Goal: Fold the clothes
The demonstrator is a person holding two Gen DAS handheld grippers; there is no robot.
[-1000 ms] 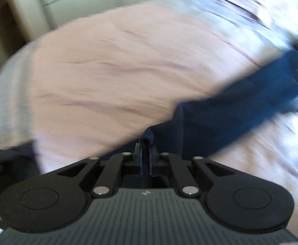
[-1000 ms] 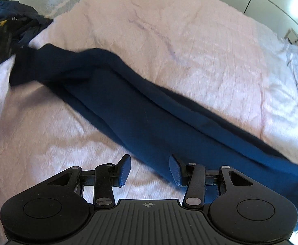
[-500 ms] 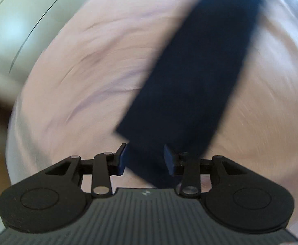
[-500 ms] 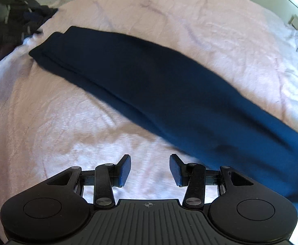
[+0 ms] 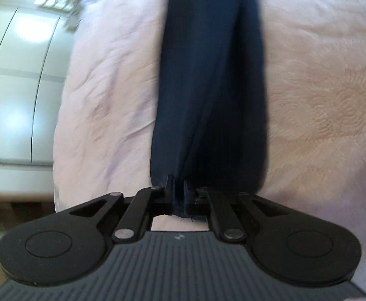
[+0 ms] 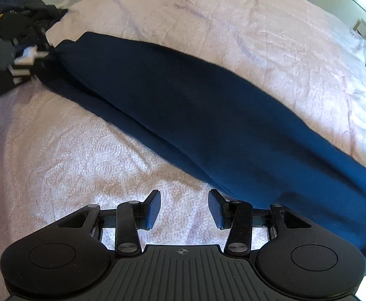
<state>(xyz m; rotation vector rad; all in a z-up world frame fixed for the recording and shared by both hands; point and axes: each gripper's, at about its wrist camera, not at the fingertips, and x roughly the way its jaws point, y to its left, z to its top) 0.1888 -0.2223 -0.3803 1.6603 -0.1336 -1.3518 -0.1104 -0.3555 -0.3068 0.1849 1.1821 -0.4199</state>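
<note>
**A:** Your navy garment (image 6: pixel 208 115) lies stretched in a long, narrow band across the pink bedspread (image 6: pixel 82 155), running from far left to near right in the right wrist view. It looks already doubled lengthwise, with a seam or fold line down its middle.

**B:** How will it handle?

**A:** Soft and limp, I'd judge, and light. It will sag wherever you don't support it, and the fuzzy bedspread will drag on it rather than let it slide. Take it by the end corners, not the middle.

**B:** And my claws?

**A:** Your left claw (image 5: pixel 179 190) is pressed together, pinching the garment's end; the cloth (image 5: pixel 210 75) runs straight away from it. In the right wrist view you can see it at the far-left end (image 6: pixel 36 57). Your right claw (image 6: pixel 184 209) is spread wide with nothing in it, just above the bedspread, close beside the garment's near edge.

**B:** What has changed?

**A:** Half a second ago your left claw was spread, with the cloth lying between its fingers; now it has closed on that end. The band also reads a little tauter and straighter at the left end. Your right claw stays as it was.

**B:** Anything else around?

**A:** A heap of dark clothes (image 6: pixel 10 2) at the far left, and white cupboard doors (image 5: pixel 17 75) beyond the bed.
</note>
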